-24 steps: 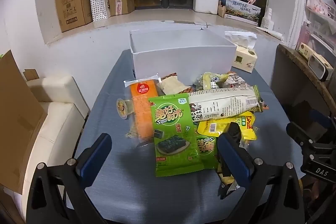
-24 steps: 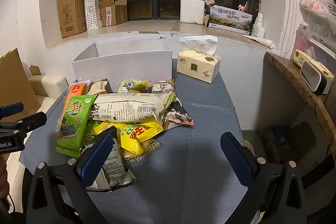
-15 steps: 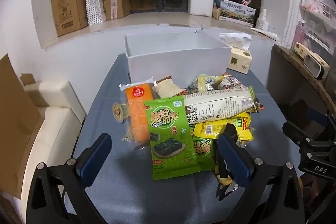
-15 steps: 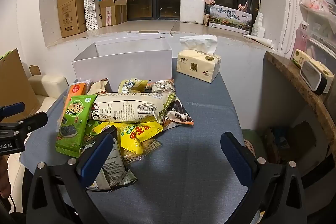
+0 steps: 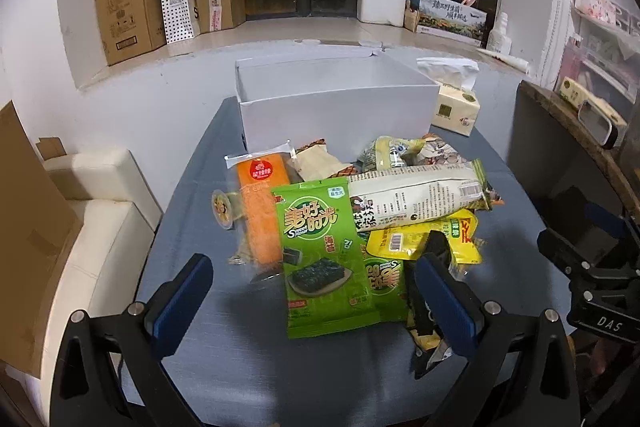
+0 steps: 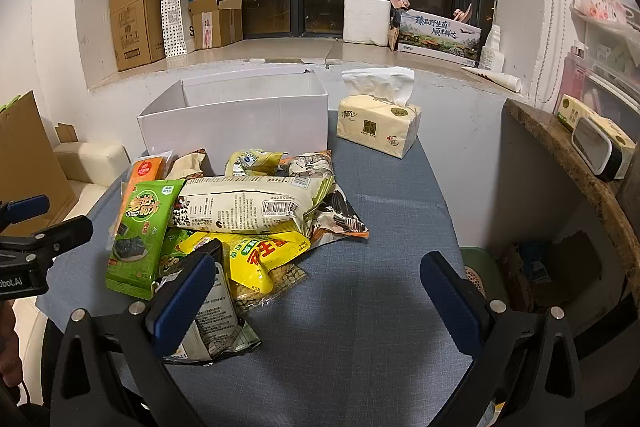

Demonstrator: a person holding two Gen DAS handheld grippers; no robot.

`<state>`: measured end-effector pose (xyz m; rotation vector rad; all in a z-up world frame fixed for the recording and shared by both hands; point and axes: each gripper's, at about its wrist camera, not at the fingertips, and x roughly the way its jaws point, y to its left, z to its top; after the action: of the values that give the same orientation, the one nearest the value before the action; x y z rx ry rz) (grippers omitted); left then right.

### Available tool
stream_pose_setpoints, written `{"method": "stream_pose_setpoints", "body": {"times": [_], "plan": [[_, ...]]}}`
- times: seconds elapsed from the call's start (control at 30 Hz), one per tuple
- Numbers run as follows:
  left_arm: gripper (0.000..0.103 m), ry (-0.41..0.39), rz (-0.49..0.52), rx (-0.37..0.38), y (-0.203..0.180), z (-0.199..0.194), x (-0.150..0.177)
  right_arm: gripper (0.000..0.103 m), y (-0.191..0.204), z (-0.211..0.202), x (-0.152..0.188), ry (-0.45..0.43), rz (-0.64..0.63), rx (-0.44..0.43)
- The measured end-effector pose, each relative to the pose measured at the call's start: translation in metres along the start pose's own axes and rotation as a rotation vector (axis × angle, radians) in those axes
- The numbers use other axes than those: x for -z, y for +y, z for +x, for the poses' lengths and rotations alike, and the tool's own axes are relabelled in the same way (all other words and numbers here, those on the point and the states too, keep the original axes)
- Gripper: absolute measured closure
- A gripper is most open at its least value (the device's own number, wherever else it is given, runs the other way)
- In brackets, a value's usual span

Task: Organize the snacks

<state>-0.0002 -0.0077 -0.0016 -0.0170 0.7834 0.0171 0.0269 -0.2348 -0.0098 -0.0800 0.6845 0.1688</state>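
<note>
A pile of snack packets lies on the blue-grey table (image 5: 256, 363). A green seaweed packet (image 5: 324, 259) is nearest my left gripper (image 5: 312, 303), which is open and empty just in front of it. An orange packet (image 5: 260, 211), a long cream packet (image 5: 416, 199) and a yellow packet (image 5: 432, 239) lie around it. An open white box (image 5: 336, 107) stands behind the pile. My right gripper (image 6: 316, 299) is open and empty, over bare table to the right of the pile; the yellow packet (image 6: 260, 255) and the cream packet (image 6: 248, 207) lie to its left.
A tissue pack (image 6: 378, 125) stands right of the white box (image 6: 240, 123). A cream sofa (image 5: 92, 211) is left of the table. A brown counter (image 6: 568, 155) is at the right. Cardboard boxes (image 5: 124, 7) sit on the window ledge.
My left gripper has drifted slightly left and tilted up; the pile sits a little lower and more to the right in its view. The right gripper has barely moved.
</note>
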Motion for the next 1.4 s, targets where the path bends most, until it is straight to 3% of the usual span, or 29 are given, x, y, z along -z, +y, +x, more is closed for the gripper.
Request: {"method": "stream_pose_setpoints", "body": {"times": [1.4], "plan": [[0.0,-0.002,-0.04,0.038,0.008,-0.004,0.0,0.0,0.002,-0.004,-0.003,0.019,0.002,-0.023]]}}
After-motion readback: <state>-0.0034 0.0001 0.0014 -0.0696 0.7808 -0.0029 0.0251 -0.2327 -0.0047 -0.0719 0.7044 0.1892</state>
